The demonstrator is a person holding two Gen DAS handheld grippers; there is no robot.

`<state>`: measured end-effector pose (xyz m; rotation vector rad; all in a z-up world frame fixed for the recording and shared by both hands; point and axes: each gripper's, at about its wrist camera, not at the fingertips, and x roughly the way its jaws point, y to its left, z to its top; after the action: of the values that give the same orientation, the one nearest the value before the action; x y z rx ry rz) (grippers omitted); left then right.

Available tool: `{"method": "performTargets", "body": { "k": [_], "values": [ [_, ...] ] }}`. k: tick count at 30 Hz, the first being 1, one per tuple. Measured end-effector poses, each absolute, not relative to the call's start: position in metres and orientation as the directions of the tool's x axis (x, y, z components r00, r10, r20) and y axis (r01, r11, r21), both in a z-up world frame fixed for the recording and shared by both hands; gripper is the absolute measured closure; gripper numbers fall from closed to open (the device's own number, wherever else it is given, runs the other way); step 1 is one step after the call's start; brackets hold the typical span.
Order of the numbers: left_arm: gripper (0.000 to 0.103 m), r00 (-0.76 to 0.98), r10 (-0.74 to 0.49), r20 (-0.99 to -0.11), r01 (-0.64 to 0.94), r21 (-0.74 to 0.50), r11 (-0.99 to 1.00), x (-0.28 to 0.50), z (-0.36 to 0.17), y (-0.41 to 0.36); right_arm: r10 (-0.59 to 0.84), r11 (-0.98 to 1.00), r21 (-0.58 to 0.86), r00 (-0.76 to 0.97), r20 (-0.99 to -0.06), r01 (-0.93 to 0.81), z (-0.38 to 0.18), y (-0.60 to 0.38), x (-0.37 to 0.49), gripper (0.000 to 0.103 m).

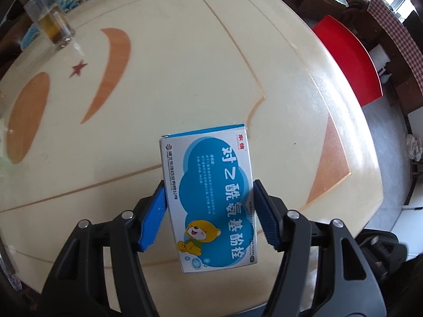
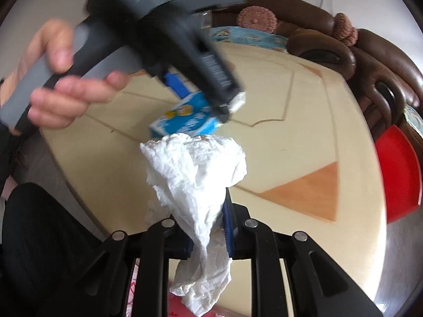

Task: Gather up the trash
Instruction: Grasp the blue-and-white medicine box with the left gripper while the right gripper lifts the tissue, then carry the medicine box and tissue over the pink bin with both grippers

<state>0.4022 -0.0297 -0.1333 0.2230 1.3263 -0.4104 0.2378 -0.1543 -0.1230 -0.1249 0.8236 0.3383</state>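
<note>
Trash from a round cream worktop [image 1: 185, 52] is in hand on both sides: the left gripper [image 1: 208, 211] clamps a blue-and-white medicine box [image 1: 211, 198] across its width, its blue fingers [image 1: 154, 216] pressed to both long edges, at lower centre of the left wrist view. The right gripper [image 2: 208, 227] has its fingers [image 2: 228, 227] pinched fully together on a crumpled white tissue [image 2: 195, 174], which balloons above them at centre frame and trails out below. In the right wrist view a hand [image 2: 55, 84] at upper left works the other tool, the box [image 2: 185, 121] showing just beyond the tissue.

Both pieces appear clear of the worktop, so the pick-up looks done and the carry-off is the step in hand. The next move calls for a bin or bag, and none is visible in either view. One container shows: a clear glass jar [image 1: 50, 18] at upper left of the left wrist view, holding a little yellowish liquid with dark matter low down.
</note>
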Motion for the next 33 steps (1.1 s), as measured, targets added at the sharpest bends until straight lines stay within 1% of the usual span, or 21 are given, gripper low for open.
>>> {"method": "performTargets", "body": {
  "k": [7,9,12,13,15,18,25,33],
  "values": [
    [0.040,0.278,-0.144,-0.950,0.401,-0.021,0.916,0.364,-0.110,-0.011,0.201,0.963,0.017,0.673,-0.712,-0.270,-0.096,-0.152,0.220,0.085],
    [0.040,0.293,-0.147,-0.945,0.399,-0.019,0.917,0.353,-0.111,-0.020,0.207,0.963,0.025,0.679,-0.705,-0.268,-0.092,-0.161,0.221,0.085],
    [0.040,0.319,-0.158,-0.935,0.394,-0.021,0.919,0.333,-0.103,-0.013,0.207,0.964,0.025,0.691,-0.693,-0.263,-0.079,-0.163,0.210,0.085],
    [0.040,0.331,-0.157,-0.931,0.394,-0.015,0.919,0.327,-0.097,-0.024,0.210,0.964,0.028,0.695,-0.688,-0.264,-0.075,-0.162,0.205,0.085],
    [0.040,0.356,-0.151,-0.922,0.388,-0.001,0.922,0.313,-0.091,-0.017,0.215,0.963,0.032,0.698,-0.683,-0.266,-0.067,-0.170,0.200,0.085],
    [0.040,0.376,-0.157,-0.913,0.384,0.000,0.923,0.285,-0.073,-0.013,0.220,0.962,0.029,0.710,-0.669,-0.270,-0.055,-0.166,0.187,0.085],
    [0.040,0.439,-0.150,-0.886,0.364,0.023,0.931,0.238,-0.049,0.001,0.206,0.963,-0.002,0.737,-0.644,-0.271,-0.030,-0.151,0.168,0.085],
    [0.040,0.523,-0.120,-0.844,0.320,0.063,0.945,0.187,-0.032,0.013,0.176,0.970,-0.018,0.750,-0.638,-0.243,-0.014,-0.146,0.136,0.085]
  ]
}}
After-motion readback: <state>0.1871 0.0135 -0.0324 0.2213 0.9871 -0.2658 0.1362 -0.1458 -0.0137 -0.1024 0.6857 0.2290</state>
